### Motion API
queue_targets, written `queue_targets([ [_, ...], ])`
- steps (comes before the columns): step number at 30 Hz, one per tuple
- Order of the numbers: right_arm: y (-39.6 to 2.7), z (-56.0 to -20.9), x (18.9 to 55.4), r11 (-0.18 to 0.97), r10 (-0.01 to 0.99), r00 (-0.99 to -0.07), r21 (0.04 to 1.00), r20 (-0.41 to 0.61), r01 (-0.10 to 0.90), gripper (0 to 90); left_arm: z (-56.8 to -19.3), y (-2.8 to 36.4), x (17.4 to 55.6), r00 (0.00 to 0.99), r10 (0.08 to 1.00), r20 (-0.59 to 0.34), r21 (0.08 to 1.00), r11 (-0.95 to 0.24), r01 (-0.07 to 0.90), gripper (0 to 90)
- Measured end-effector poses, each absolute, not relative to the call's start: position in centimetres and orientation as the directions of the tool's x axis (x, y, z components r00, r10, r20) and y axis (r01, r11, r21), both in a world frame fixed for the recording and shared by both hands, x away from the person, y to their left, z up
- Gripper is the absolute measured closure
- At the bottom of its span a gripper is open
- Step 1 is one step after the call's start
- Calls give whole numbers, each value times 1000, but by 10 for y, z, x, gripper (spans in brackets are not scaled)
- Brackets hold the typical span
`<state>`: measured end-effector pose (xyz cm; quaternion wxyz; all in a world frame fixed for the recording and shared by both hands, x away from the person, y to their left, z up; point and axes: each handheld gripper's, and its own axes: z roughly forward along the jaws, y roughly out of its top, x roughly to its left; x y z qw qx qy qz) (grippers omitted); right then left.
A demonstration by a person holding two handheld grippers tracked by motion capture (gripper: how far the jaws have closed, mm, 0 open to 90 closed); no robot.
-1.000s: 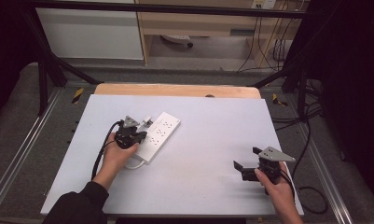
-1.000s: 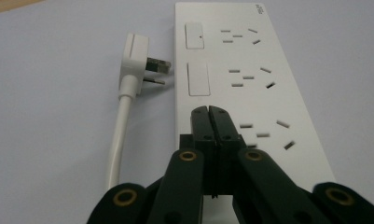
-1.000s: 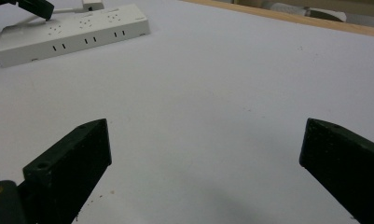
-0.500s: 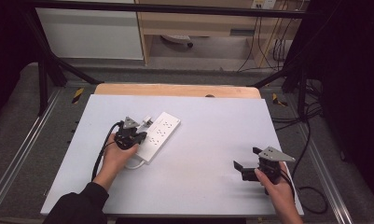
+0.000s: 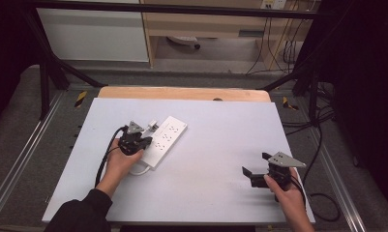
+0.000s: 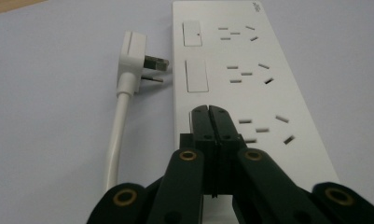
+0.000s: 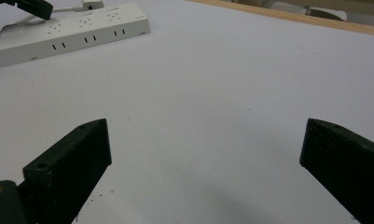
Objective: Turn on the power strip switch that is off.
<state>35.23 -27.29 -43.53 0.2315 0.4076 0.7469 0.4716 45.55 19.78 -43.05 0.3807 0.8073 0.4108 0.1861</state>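
High view: one white power strip lies on the left half of the bench. The left tongs sit over its near end, hiding that end. The right tongs hover well apart, jaws wide, nothing between.

Left gripper view: tips pressed together, empty, over the nearest of three switches. One plug lies just beside the strip; its cord is cut off below.

Right gripper view: the strip's near end is cropped.
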Motion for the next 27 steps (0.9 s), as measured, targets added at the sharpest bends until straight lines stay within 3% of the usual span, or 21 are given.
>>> queue_targets([
  [27, -273, -435, 352, 226, 826, -562, 892, 39, 393, 24, -434, 202, 453, 609, 793, -27, 778, -366, 511, 900],
])
